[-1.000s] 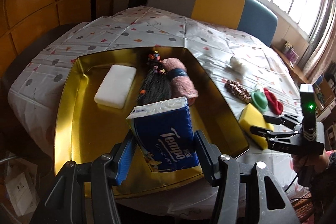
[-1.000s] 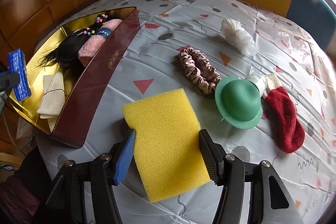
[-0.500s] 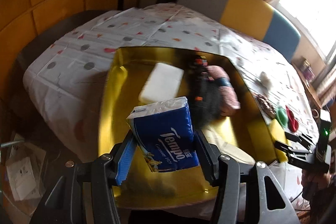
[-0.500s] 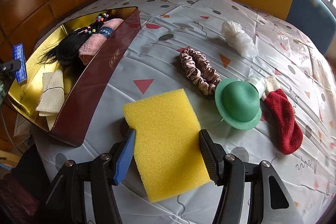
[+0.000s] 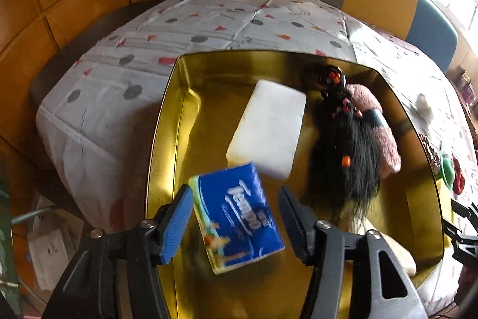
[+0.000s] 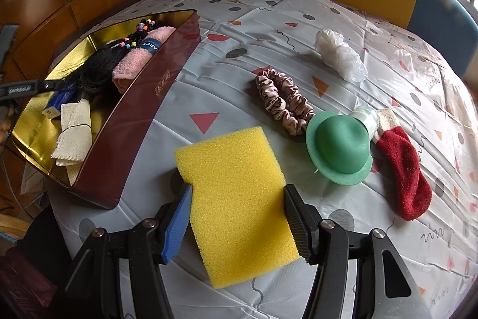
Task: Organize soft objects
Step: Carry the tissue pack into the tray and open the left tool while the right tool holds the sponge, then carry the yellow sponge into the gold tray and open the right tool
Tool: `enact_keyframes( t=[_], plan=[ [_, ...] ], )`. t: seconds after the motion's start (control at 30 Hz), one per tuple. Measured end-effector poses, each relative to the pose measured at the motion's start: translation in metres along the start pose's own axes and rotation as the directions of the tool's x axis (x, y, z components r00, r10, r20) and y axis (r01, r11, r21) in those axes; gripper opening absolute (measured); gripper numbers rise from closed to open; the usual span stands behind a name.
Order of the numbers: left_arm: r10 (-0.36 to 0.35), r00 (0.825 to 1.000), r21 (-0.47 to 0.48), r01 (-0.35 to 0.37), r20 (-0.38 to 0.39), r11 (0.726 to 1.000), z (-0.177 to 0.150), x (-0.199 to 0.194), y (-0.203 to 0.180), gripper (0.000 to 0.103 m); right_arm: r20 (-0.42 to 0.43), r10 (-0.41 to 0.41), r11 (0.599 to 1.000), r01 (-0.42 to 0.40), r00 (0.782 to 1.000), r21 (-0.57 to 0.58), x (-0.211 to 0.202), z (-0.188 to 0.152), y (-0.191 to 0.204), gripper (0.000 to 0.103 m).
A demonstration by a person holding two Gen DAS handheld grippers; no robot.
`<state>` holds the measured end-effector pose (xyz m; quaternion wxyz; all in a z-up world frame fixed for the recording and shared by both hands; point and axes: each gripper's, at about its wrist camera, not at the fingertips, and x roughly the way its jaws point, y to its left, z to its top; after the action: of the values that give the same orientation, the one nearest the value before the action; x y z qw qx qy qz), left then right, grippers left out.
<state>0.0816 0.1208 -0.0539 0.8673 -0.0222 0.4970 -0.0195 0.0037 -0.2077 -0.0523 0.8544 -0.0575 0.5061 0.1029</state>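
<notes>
In the left wrist view the blue tissue pack [image 5: 237, 217] sits low in the middle of the frame, over the gold floor of the tray [image 5: 167, 115]. It is tilted — its long axis runs from upper left to lower right, with the white lettering running along that line. The left gripper [image 5: 234, 221] has its jaws spread wide: the blue left pad lies just beside the pack's left edge, the black right pad stands clear of it with gold showing between, so nothing is clamped. Whether the pack rests on the tray floor cannot be told. Above it lies a white pad [image 5: 269, 130], and to the right a black wig [image 5: 349, 157] against a rolled pink towel [image 5: 382, 133].

In the right wrist view the yellow sponge [image 6: 239, 199] lies flat on the patterned tablecloth [image 6: 269, 20] in the lower middle, its long axis running up the frame and leaning slightly left. The right gripper [image 6: 236, 220] is open around the sponge's near half — both pads sit at its side edges, with no squeeze showing. To the right lie a pink scrunchie [image 6: 283, 100], a green hat [image 6: 340, 145] and a red sock [image 6: 403, 169]; a white plastic bundle [image 6: 340, 54] lies further up
</notes>
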Motion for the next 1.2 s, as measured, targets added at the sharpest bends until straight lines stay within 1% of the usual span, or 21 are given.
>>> enact_keyframes(
  t=[0.03, 0.17, 0.23, 0.43, 0.6, 0.77, 0.9, 1.03, 1.2],
  plan=[
    [0.010, 1.000, -0.003, -0.010, 0.008, 1.000, 0.001, -0.002, 0.000, 0.068, 0.000, -0.001, 1.000, 0.001, 1.000, -0.001, 0.000, 0.000, 0.000, 0.061],
    [0.027, 0.997, -0.001, -0.027, 0.068, 1.000, 0.000, -0.017, 0.002, 0.068, 0.001, -0.003, 1.000, 0.003, 1.000, -0.005, 0.000, 0.000, 0.000, 0.061],
    [0.043, 0.995, -0.001, -0.043, 0.094, 0.999, -0.005, -0.027, 0.001, 0.068, 0.002, -0.005, 1.000, 0.005, 1.000, -0.006, 0.000, 0.000, 0.001, 0.061],
    [0.037, 0.990, -0.022, -0.034, 0.139, 0.999, -0.029, -0.051, -0.007, 0.069, 0.007, -0.015, 1.000, 0.015, 1.000, -0.015, 0.001, -0.001, 0.002, 0.061],
    [-0.003, 0.989, -0.009, 0.004, 0.146, 1.000, -0.042, -0.061, -0.019, 0.069, 0.009, -0.022, 1.000, 0.022, 1.000, -0.020, 0.001, -0.001, 0.003, 0.061],
    [-0.018, 0.987, 0.017, 0.015, 0.159, 1.000, -0.049, -0.068, -0.030, 0.069, 0.012, -0.028, 0.999, 0.028, 1.000, -0.022, 0.001, -0.002, 0.004, 0.061],
    [-0.026, 0.985, 0.021, 0.023, 0.168, 1.000, -0.051, -0.072, -0.030, 0.069, 0.012, -0.031, 0.999, 0.032, 0.999, -0.012, 0.001, -0.002, 0.005, 0.061],
    [-0.032, 0.984, 0.023, 0.029, 0.174, 0.999, -0.053, -0.074, -0.030, 0.069, 0.006, -0.036, 0.999, 0.036, 0.999, 0.019, 0.000, -0.002, 0.004, 0.060],
    [-0.035, 0.984, 0.017, 0.032, 0.177, 0.999, -0.054, -0.075, -0.024, 0.069, -0.003, -0.010, 0.995, 0.010, 1.000, 0.097, -0.006, 0.000, -0.001, 0.060]
  ],
)
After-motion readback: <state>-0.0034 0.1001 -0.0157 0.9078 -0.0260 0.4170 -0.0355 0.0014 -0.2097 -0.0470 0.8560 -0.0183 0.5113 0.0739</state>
